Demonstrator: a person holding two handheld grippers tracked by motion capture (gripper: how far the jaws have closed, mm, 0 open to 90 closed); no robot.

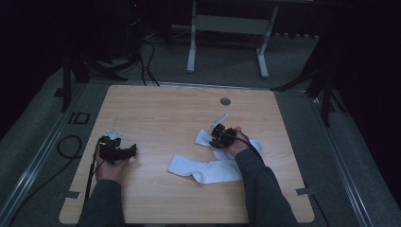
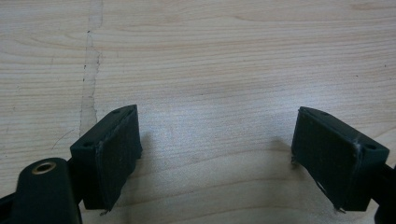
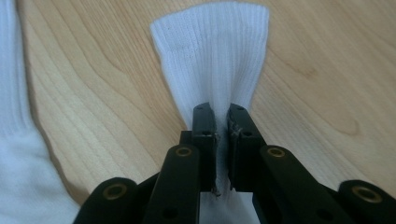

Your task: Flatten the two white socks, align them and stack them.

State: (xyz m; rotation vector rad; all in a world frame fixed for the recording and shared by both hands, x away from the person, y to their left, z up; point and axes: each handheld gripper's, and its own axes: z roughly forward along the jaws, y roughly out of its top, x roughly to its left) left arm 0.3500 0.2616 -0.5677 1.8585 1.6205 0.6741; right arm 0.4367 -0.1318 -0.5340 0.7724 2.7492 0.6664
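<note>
The right gripper (image 3: 222,128) is clenching a white sock (image 3: 217,56), its two black jaws pinched together on a ridge of the ribbed cloth. The fabric is bunching up into a fold between the pads, and the sock's cuff end is fanning out flat on the wooden table (image 3: 317,70) just ahead of the jaw tips. In the high view that gripper (image 1: 218,134) is sitting on top of the same sock (image 1: 204,138), which is lying partly under the person's right hand (image 1: 235,144), with one end poking out beyond the jaws and the other showing past the hand.

A second white sock (image 1: 205,169) is lying stretched out on the table (image 1: 161,109), just beside the right gripper on the side nearer the person, its far end touching or overlapping the gripped sock under the hand. In the right gripper view a strip of this second sock (image 3: 16,140) is running along the left edge, apart from the jaws.

The left gripper (image 1: 124,152) is resting well away from both socks, held low over the board by the left hand (image 1: 111,169). Its jaws are standing wide apart, released, and in the left gripper view the space between the pads (image 2: 116,158) is showing bare wood grain (image 2: 215,93).
</note>
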